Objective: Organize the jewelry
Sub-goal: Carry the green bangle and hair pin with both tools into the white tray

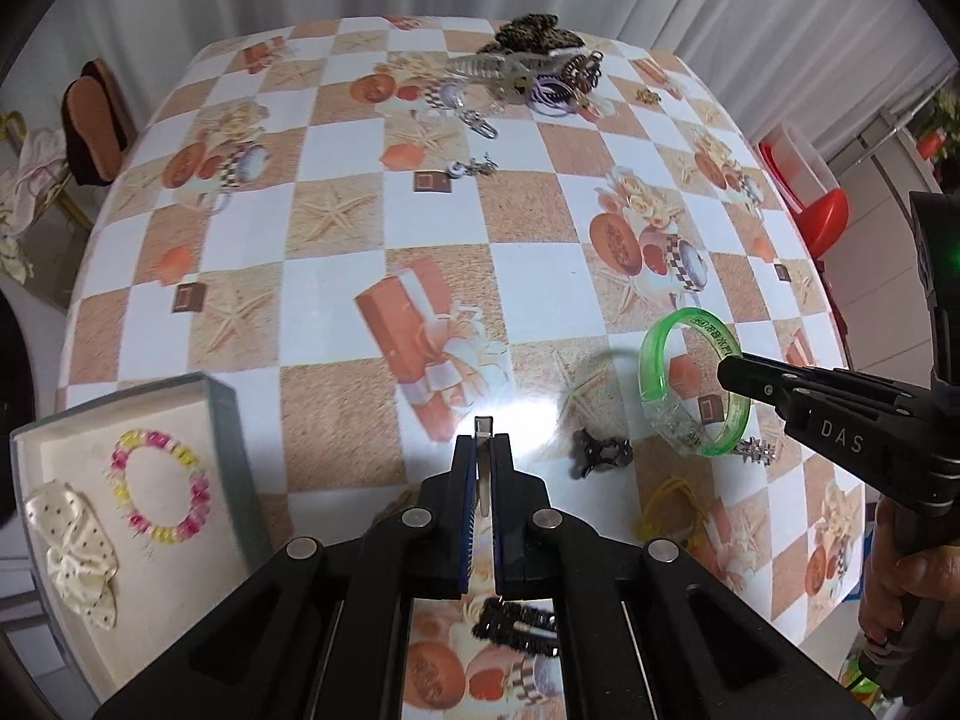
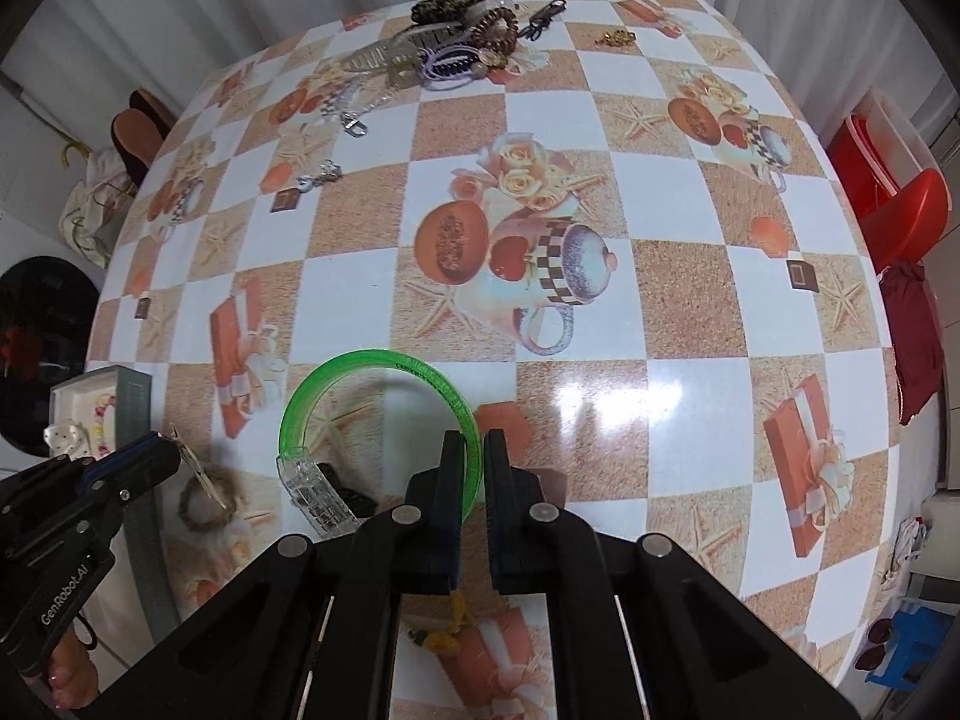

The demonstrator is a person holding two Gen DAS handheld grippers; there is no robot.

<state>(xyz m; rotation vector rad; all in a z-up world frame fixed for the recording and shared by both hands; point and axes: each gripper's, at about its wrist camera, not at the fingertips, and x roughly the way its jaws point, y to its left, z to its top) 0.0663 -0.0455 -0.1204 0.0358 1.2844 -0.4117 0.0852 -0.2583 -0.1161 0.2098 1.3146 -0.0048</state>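
Bright, glary tablecloth point(image 2: 600, 402); fisheye-warped edges

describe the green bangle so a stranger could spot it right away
On the checkered table, look at the near right part, where the right gripper pinches a ring. That is the green bangle: translucent bright green with a clear section, unlike the small dark claw clip beside it.

I see a translucent green bangle point(image 1: 690, 384) with a clear plastic section, lifted off the table and tilted, well right of the open tray point(image 1: 222, 414) at the near-left edge. A flat silver hair clip point(image 1: 483, 462) stands on edge just right of the tray. Inside the tray lie a pink-and-yellow bead bracelet point(image 1: 161, 486) and a cream polka-dot bow point(image 1: 75, 552), side by side.
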